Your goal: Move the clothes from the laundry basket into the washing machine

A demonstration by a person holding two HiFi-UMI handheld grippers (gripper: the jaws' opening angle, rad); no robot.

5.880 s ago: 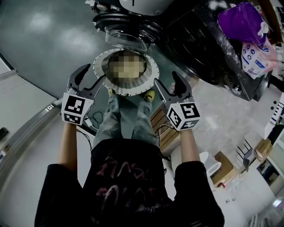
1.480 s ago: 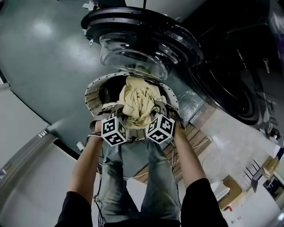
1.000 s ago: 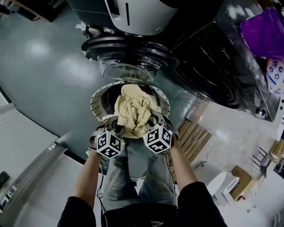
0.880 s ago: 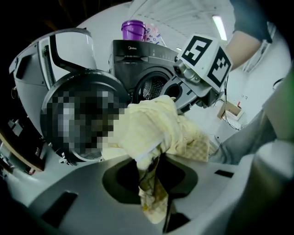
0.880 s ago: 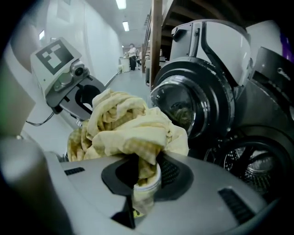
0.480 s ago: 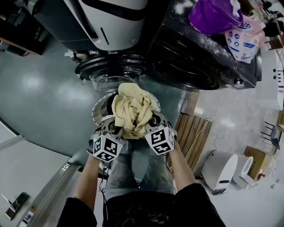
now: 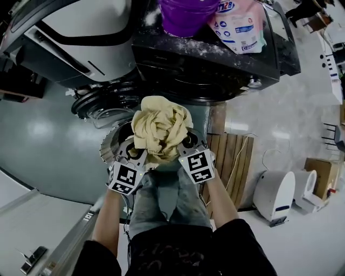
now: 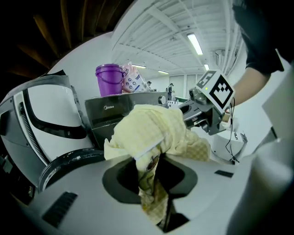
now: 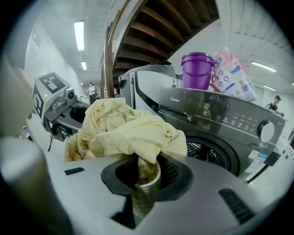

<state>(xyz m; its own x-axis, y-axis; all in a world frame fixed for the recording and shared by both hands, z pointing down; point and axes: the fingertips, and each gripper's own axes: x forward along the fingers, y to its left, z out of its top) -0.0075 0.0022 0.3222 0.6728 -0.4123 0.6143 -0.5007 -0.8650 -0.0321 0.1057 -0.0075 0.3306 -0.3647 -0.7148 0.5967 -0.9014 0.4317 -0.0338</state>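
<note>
A crumpled pale yellow cloth [image 7: 160, 129] hangs above the round white laundry basket [image 7: 109, 150], held from both sides. My left gripper [image 7: 141, 154] is shut on its left lower edge. My right gripper [image 7: 183, 146] is shut on its right lower edge. In the left gripper view the cloth [image 8: 156, 131] is pinched between the jaws of the left gripper [image 8: 151, 161]. In the right gripper view a fold of the cloth [image 9: 124, 131] is clamped in the right gripper [image 9: 144, 172]. The black washing machine [image 7: 215, 70] stands just beyond, its drum [image 9: 211, 153] open.
The machine's glass door [image 7: 102, 105] swings out to the left, over the basket. A purple bucket [image 7: 186, 13] and a detergent bag [image 7: 237, 24] sit on top of the machine. A white machine [image 7: 81, 43] stands at the left, a wooden pallet [image 7: 229, 156] at the right.
Both grippers have risen with the yellow cloth, lifting it out of the basket towards the machine front. The head view has tilted up, showing more of the machines' tops.
</note>
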